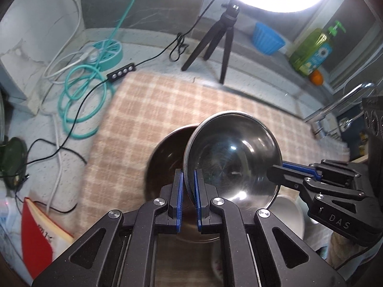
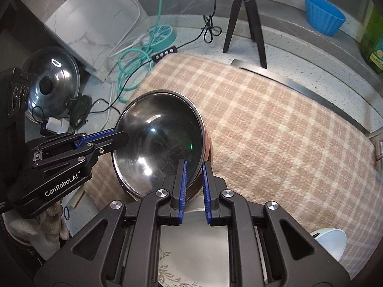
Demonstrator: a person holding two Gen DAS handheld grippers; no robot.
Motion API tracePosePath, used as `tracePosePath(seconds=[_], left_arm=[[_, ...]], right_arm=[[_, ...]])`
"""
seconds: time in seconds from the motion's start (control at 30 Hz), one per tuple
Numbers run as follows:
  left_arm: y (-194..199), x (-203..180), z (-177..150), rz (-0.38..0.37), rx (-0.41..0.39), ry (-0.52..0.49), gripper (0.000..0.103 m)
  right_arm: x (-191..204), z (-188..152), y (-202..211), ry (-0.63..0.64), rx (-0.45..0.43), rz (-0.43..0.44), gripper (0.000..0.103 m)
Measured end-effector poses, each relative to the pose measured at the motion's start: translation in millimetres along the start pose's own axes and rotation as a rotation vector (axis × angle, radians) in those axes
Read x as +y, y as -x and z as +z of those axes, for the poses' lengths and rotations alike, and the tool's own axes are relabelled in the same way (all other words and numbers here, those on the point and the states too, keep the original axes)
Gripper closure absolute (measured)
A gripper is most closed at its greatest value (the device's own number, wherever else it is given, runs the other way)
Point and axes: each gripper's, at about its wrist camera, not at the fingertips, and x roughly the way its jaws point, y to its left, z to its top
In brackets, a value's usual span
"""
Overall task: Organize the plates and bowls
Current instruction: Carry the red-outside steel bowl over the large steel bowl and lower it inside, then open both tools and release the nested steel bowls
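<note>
You are holding a steel bowl (image 1: 229,157) tilted above the checked cloth (image 2: 275,124), your left hand-held gripper (image 1: 188,186) and right hand-held gripper (image 2: 193,179) each pinching its rim. A second bowl (image 1: 167,157) and a white plate (image 2: 194,244) beneath are awaiting stacking.

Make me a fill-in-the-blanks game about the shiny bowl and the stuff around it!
1. Both tongs, left and right, pinch the rim of the shiny round ____ bowl.
2. The ribbed plastic cup on the ledge is coloured ____.
3. The checked beige cloth lies under a black ____ with three legs.
4. The coiled cable is coloured ____.

Missing words: metal; blue; tripod; teal
</note>
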Motion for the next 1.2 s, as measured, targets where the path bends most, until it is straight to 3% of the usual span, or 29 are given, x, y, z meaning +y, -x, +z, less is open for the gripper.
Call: tracePosePath(seconds=[0.53, 0.73, 0.87, 0.93, 1.0, 1.2], left_arm=[[-21.7, 13.6, -6.3, 0.052, 0.061, -0.015, 0.096], [-22.4, 11.2, -4.1, 0.078, 0.059, -0.043, 0.092], [-18.0, 10.9, -0.5, 0.078, 0.036, -0.037, 0.088], [-16.4, 9.2, 0.7, 0.085, 0.028, -0.048, 0.088], [-15.7, 7.8, 1.7, 0.09, 0.026, -0.056, 0.088], [-8.5, 7.5, 2.7, 0.101, 0.002, -0.057, 0.088]], right_arm=[[4.5, 0.6, -38.1, 0.003, 0.072, -0.006, 0.089], [5.8, 0.8, -35.5, 0.03, 0.056, -0.013, 0.088], [3.6, 2.0, -27.9, 0.022, 0.038, 0.008, 0.07], [5.8, 2.6, -22.2, 0.039, 0.02, -0.004, 0.068], [8.3, 2.6, -16.2, 0.06, 0.003, -0.019, 0.059], [1.3, 1.0, 2.8, 0.054, -0.034, -0.016, 0.055]])
